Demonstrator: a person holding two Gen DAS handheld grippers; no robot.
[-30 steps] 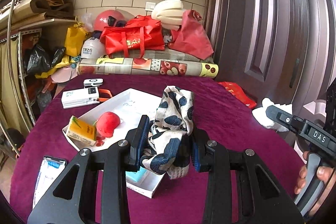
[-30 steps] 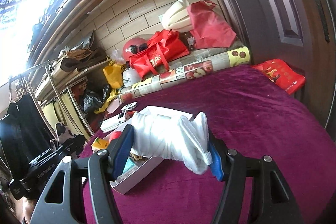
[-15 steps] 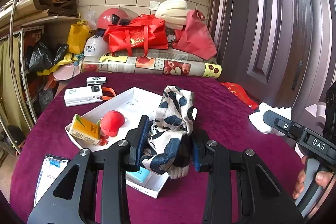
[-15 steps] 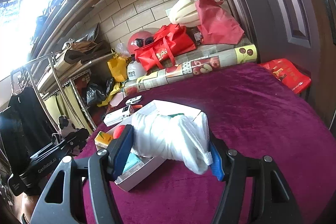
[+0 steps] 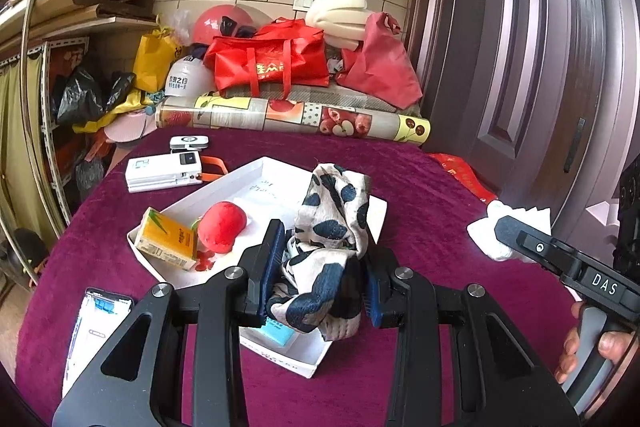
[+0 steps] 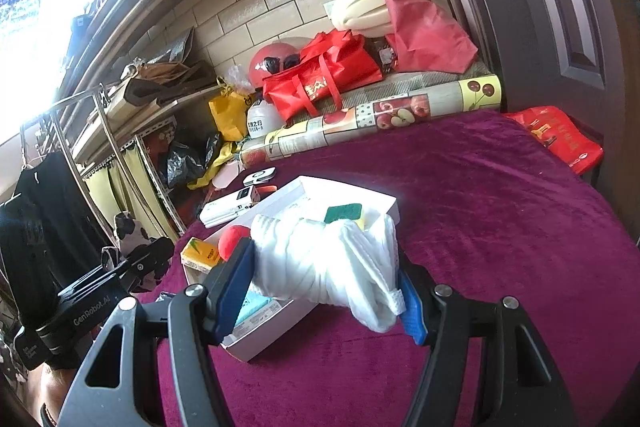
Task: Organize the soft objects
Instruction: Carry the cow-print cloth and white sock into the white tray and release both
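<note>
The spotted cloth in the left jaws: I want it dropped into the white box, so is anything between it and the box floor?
Nothing visible blocks it. The spotted cloth hangs over the white box; the red ball and yellow carton sit to its left, and bare floor lies behind it.

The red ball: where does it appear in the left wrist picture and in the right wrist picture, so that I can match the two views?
Left wrist view: the red ball lies left of centre, inside the white tray, beside the yellow carton.
Right wrist view: the red ball is lower left of centre, partly hidden behind the white cloth.
Shared landmark: the yellow carton, next to the ball in both views.
</note>
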